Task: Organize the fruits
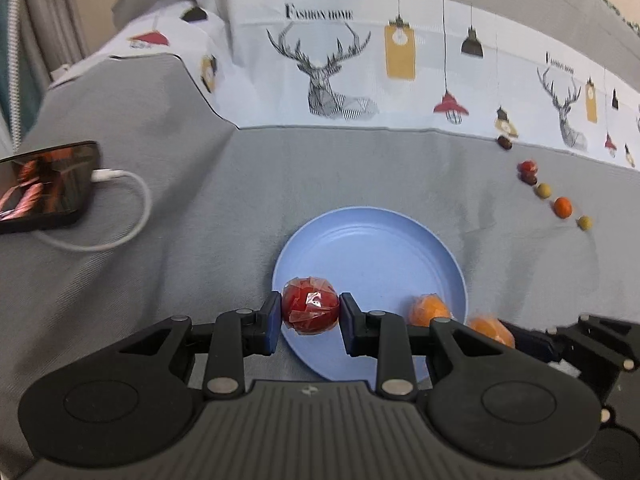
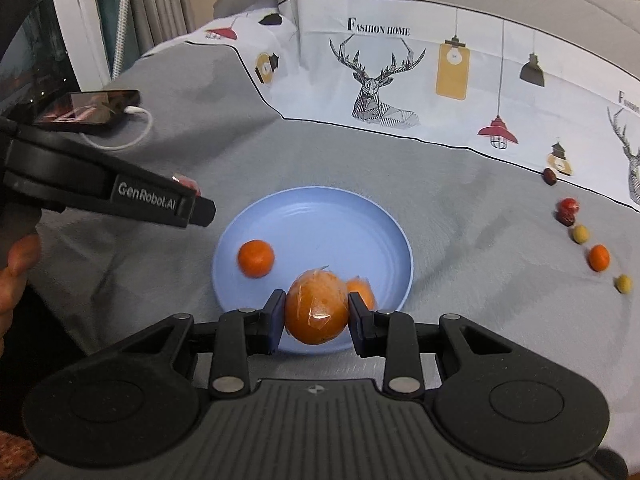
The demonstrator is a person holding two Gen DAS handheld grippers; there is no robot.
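A blue plate (image 1: 380,248) lies on the grey cloth; it also shows in the right wrist view (image 2: 320,220). My left gripper (image 1: 310,312) is shut on a red wrapped fruit (image 1: 310,310) above the plate's near left rim. My right gripper (image 2: 316,312) is shut on a wrapped orange (image 2: 316,306) above the plate's near rim. An orange fruit (image 2: 256,258) lies on the plate at left, and another orange fruit (image 2: 362,290) lies partly hidden behind the held orange. The left gripper's side (image 2: 160,200) shows left of the plate.
A row of small fruits lies at the right: a dark one (image 2: 549,176), red ones (image 2: 568,206), a yellow one (image 2: 581,234), an orange one (image 2: 599,258), another yellow one (image 2: 623,283). A phone (image 1: 44,188) with a white cable (image 1: 128,208) lies at left. A printed deer cloth (image 1: 340,76) covers the back.
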